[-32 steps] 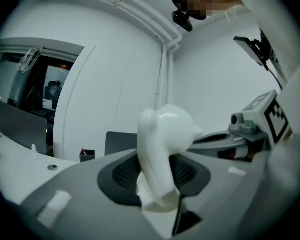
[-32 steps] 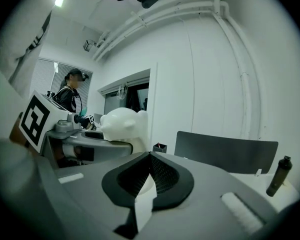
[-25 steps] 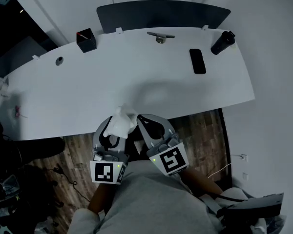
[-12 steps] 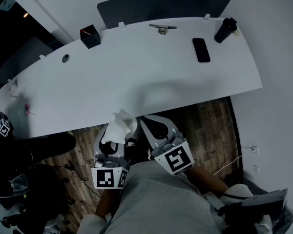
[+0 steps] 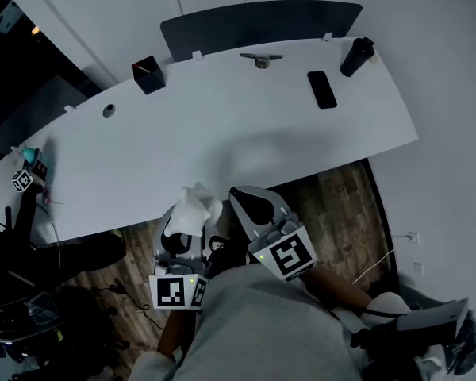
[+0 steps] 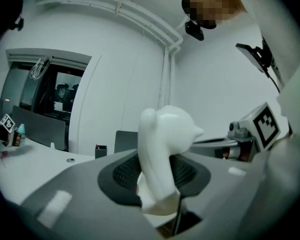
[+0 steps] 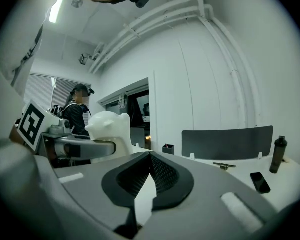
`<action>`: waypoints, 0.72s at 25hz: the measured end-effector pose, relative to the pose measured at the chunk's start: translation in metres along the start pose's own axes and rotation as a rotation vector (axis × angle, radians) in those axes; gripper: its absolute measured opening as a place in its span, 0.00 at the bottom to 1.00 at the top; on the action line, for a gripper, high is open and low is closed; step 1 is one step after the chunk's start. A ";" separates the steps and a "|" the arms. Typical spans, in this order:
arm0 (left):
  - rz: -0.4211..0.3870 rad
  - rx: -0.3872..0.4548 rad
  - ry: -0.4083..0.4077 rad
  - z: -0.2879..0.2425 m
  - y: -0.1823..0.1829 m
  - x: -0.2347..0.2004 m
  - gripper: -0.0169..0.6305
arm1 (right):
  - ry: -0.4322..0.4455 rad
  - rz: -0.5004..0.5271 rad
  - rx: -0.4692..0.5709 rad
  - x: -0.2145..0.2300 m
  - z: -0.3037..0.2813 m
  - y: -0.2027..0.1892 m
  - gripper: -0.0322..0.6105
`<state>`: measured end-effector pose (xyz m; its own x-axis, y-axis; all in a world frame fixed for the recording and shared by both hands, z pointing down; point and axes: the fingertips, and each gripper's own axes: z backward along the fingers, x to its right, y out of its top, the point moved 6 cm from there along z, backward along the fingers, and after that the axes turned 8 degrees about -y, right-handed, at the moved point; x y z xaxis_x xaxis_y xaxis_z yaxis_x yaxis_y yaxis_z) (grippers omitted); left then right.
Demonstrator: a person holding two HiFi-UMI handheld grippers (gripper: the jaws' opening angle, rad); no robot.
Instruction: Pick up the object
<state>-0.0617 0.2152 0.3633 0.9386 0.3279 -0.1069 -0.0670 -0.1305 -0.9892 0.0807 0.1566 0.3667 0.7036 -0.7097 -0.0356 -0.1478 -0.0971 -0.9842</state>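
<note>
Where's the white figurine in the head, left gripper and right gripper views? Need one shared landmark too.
Head view: white figurine at lower centre, by the desk's near edge.
Left gripper view: dead centre, clamped between the jaws.
Right gripper view: left of centre, beyond the shut jaws.
Shared landmark: black box on the desk.

The white desk's (image 5: pixel 222 137) middle lay open; a phone (image 5: pixel 322 90), bottle (image 5: pixel 357 56) and black box (image 5: pixel 148 75) lined its far edge.

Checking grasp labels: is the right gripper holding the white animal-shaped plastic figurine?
No: the right gripper is shut and empty; the left gripper clamps the white animal-shaped figurine.
</note>
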 end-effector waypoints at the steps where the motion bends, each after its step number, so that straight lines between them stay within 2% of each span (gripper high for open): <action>1: 0.003 0.005 -0.006 0.001 0.000 -0.001 0.26 | -0.001 0.011 -0.001 -0.001 -0.001 0.000 0.05; 5: 0.014 0.025 -0.027 0.000 0.002 -0.002 0.26 | -0.020 -0.006 -0.003 -0.007 -0.005 0.001 0.05; 13: 0.018 0.045 -0.053 -0.004 0.011 -0.007 0.25 | -0.037 0.031 0.002 -0.006 -0.011 0.012 0.05; 18: 0.014 0.050 -0.066 -0.003 0.013 -0.008 0.25 | -0.046 -0.008 0.015 -0.011 -0.013 0.016 0.05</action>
<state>-0.0696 0.2080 0.3516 0.9133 0.3876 -0.1252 -0.0981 -0.0890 -0.9912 0.0612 0.1539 0.3539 0.7362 -0.6758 -0.0357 -0.1321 -0.0917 -0.9870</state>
